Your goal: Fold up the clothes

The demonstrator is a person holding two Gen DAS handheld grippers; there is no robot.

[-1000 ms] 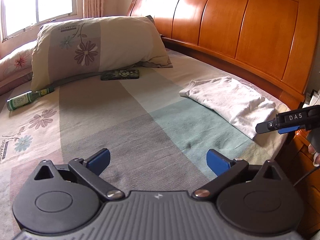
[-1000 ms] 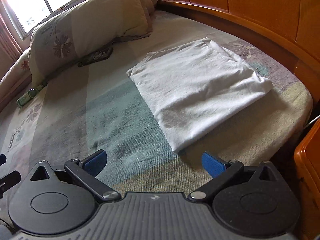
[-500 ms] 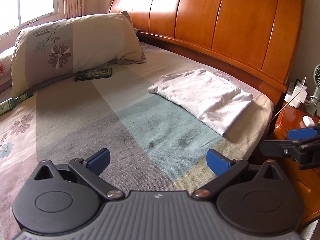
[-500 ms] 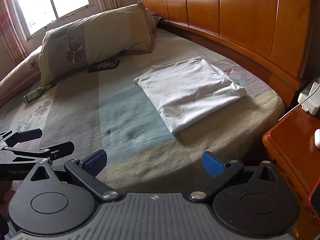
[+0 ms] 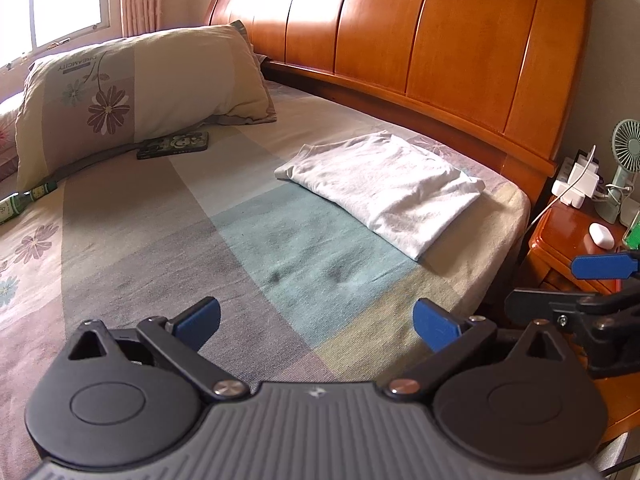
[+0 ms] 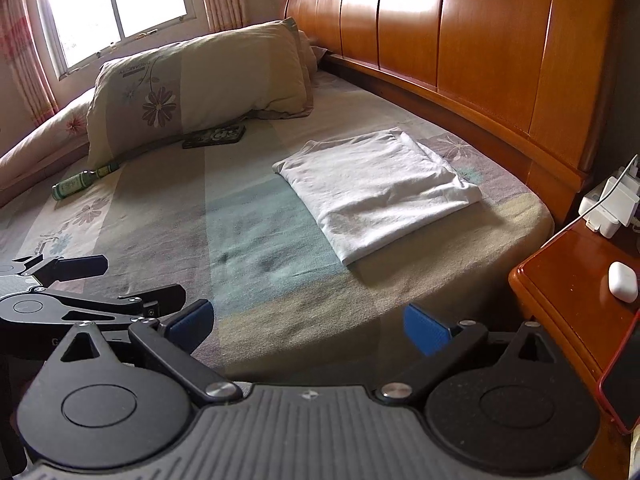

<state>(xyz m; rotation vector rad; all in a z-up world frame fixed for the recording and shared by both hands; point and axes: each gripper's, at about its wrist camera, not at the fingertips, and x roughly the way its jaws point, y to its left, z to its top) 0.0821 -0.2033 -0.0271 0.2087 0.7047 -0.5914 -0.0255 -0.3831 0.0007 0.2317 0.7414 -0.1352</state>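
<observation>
Folded white cotton shirt (image 5: 382,190) flat on patchwork bed (image 5: 168,232), well ahead of both grippers' blue-padded fingers (image 5: 198,318) (spread wide, empty).

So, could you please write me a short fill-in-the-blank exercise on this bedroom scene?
1. The folded white garment lies on the ____.
2. Both the left gripper and the right gripper have their jaws ____.
3. The green bottle lies on its ____.
4. The dark phone lies just in front of the ____.

Missing words: bed; open; side; pillow
</observation>
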